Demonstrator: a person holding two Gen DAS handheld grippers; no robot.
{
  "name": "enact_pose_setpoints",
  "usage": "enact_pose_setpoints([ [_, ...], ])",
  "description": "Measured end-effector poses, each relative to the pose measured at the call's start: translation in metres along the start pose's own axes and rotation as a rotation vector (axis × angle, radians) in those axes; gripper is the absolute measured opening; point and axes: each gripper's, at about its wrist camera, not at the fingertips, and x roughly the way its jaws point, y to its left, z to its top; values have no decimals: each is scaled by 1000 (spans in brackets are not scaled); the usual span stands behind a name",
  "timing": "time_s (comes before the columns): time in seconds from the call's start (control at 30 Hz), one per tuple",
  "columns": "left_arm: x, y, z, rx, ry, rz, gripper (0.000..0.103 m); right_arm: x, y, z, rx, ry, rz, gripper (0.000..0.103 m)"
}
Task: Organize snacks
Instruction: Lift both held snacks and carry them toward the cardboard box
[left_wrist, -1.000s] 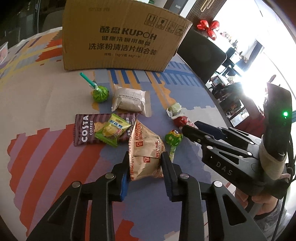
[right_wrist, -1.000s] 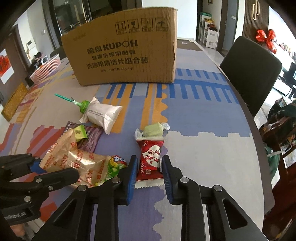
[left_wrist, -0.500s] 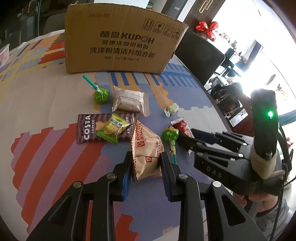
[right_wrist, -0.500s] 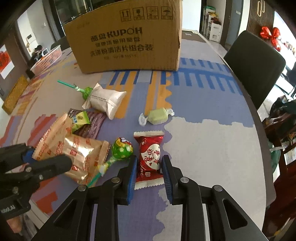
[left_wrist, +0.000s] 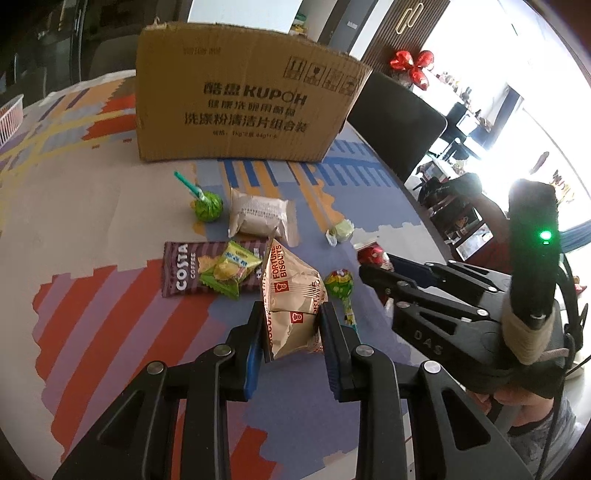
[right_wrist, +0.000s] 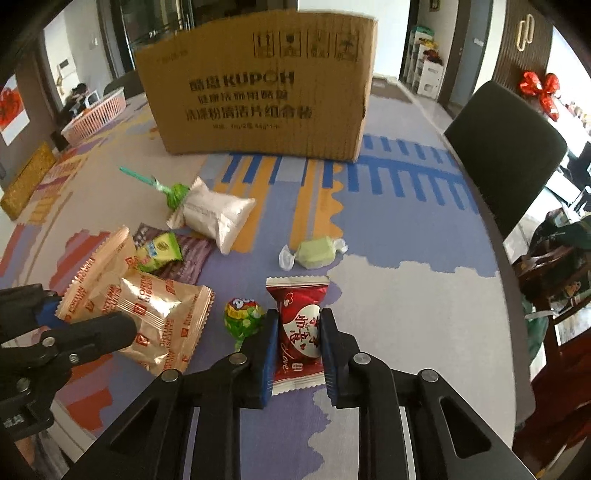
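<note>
Since a second ago the right hand-held gripper (right_wrist: 298, 334) has just been closing, and its jaws now pinch the red heart-printed candy packet (right_wrist: 297, 325) across its middle, the packet's near end sticking out toward the camera. Both cameras show the table further off than before, so the packets look lifted, or at least tipped off the cloth. On the left, the left hand-held gripper (left_wrist: 291, 325) is pressed onto the near end of the Fortune Biscuits bag (left_wrist: 290, 291), which stands tilted up between the pads. Both are light foil pouches, crinkly and slippery; the biscuit bag is air-puffed and its contents likely brittle, so a hold on the sealed end or across the narrow width, with gentle pressure, seems safest. Between the two grippers a green lollipop (right_wrist: 243, 314) lies on the patterned table (right_wrist: 406, 295), just left of the red packet. Further out sit a pale green wrapped candy (right_wrist: 314, 253), a small green sachet (left_wrist: 227, 267) lying on a Costa Coffee bar (left_wrist: 184, 271), a white pillow pack (left_wrist: 258, 216) and a second green lollipop (left_wrist: 207, 206). Far across the table stands the cardboard box (right_wrist: 258, 92), probably where the snacks belong.
</note>
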Motion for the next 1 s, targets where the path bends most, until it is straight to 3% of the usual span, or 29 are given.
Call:
enact_pose_setpoints([
  [0.47,-39,-4,42,35,-149,28,29,-62,6,32,17,-168,38,23],
  [0.7,-63,-5,75,64,-240,57,29,-84,9,64,25,-248,58,23],
  [1.0,-81,-1,120,88,-299,91,29,-108,12,110,19,-338,57,23],
])
